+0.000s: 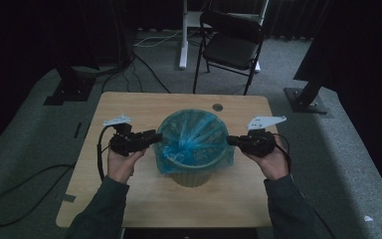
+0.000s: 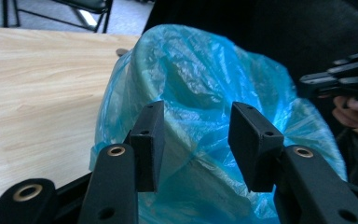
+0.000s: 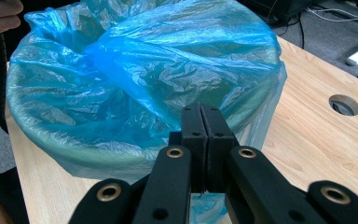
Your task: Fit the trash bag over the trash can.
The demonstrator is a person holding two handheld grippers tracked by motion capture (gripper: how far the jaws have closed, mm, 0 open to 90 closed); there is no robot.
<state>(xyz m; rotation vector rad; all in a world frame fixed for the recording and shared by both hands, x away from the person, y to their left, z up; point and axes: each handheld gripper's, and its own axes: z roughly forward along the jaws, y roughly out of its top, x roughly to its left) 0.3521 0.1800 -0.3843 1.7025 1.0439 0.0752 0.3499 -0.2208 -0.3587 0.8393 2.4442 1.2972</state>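
Bin (image 1: 191, 174) on table (image 1: 129, 199), lined with blue bag (image 1: 194, 134). Left gripper (image 2: 193, 140): jaws apart, straddling bag's edge. Right gripper (image 3: 200, 140): jaws pressed together, whether pinching bag unclear.

One bin (image 1: 193, 172) (one blue liner (image 1: 194, 134)), two grippers (image 1: 155, 139) (image 1: 230, 141)

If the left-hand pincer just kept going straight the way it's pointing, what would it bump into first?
Most likely the blue bag folded over the bin's rim: the left gripper, jaws open, points straight at it from very close. Whether it already touches is unclear.
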